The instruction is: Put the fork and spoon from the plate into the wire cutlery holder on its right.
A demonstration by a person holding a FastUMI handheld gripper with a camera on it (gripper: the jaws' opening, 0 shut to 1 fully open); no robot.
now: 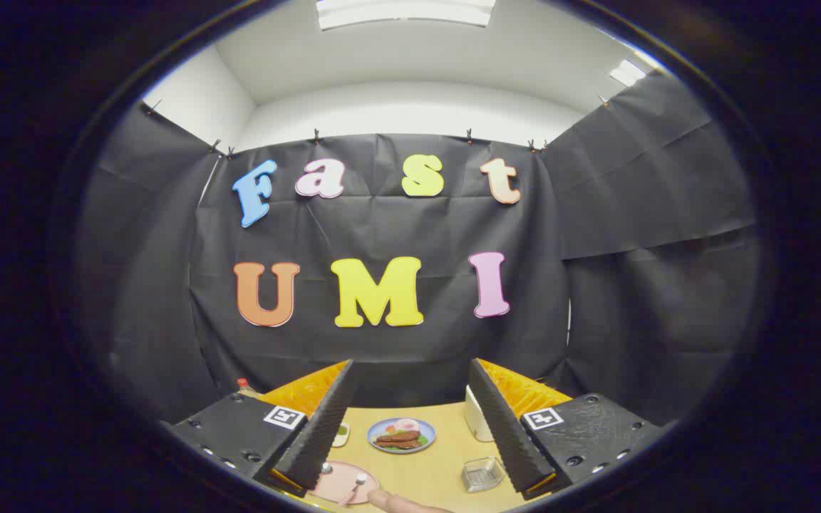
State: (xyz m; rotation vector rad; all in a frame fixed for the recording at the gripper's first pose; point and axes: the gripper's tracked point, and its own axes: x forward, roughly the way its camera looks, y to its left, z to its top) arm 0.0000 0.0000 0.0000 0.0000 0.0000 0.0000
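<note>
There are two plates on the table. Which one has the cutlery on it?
The pink plate, nearest the open gripper, by its left finger. A fork lies on it. The blue plate farther off holds food instead.

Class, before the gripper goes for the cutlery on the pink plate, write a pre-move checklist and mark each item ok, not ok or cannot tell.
1. Gripper open, nothing between its fingers: ok.
2. Fork lying on the pink plate: ok.
3. Spoon on the plate: cannot tell, partly behind a finger.
4. Wire cutlery holder to the plate's right, looks empty: ok.
5. Fingers lined up over the fork: not ok.
</note>
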